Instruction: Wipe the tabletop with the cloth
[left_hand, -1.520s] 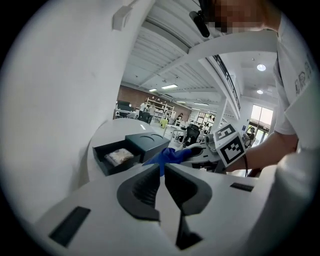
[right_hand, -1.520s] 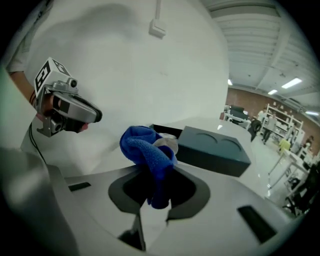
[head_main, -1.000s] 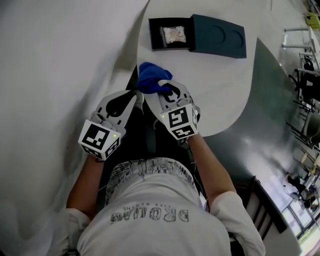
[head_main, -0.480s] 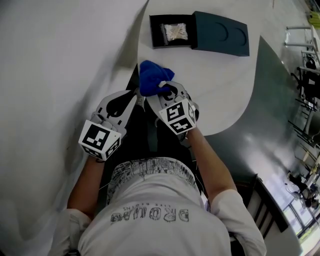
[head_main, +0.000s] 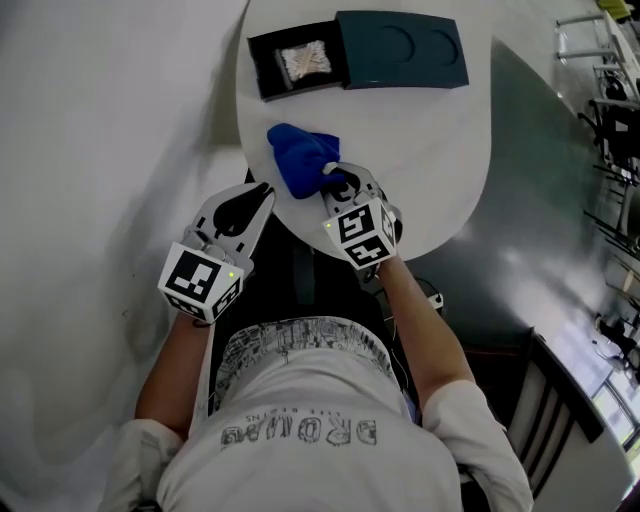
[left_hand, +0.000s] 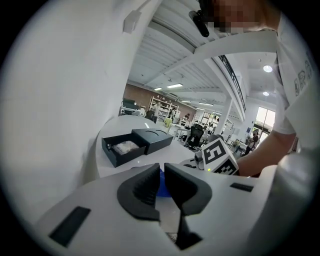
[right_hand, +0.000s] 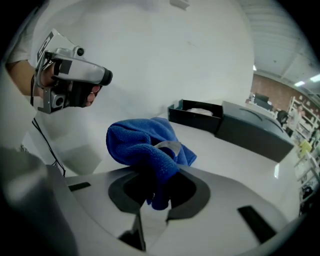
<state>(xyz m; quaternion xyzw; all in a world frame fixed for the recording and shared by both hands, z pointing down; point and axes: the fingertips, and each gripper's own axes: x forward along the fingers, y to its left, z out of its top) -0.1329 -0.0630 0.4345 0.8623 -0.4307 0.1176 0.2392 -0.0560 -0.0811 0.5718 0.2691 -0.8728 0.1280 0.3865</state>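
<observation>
The person is leaning over the near edge of the white table, with both bare forearms reaching forward from short white sleeves. The right forearm is angling inward over the near edge, and the right gripper is pointing away from the body with its marker cube facing up. Its jaws are clamping a fold of the blue cloth. The rest of the cloth is bunching up in a loose heap ahead of the jaws, lying on the table near the near edge, toward the left side.

The left forearm is running alongside the right one, a little lower and further left. The left gripper is hovering at the table's near-left edge, just beside the cloth but not touching it. Its jaws are sitting drawn together with only a sliver between them, and nothing is caught there.

At the far edge a dark box is lying flat, with its drawer pulled out to the left and showing something pale inside, well apart from the cloth.
</observation>
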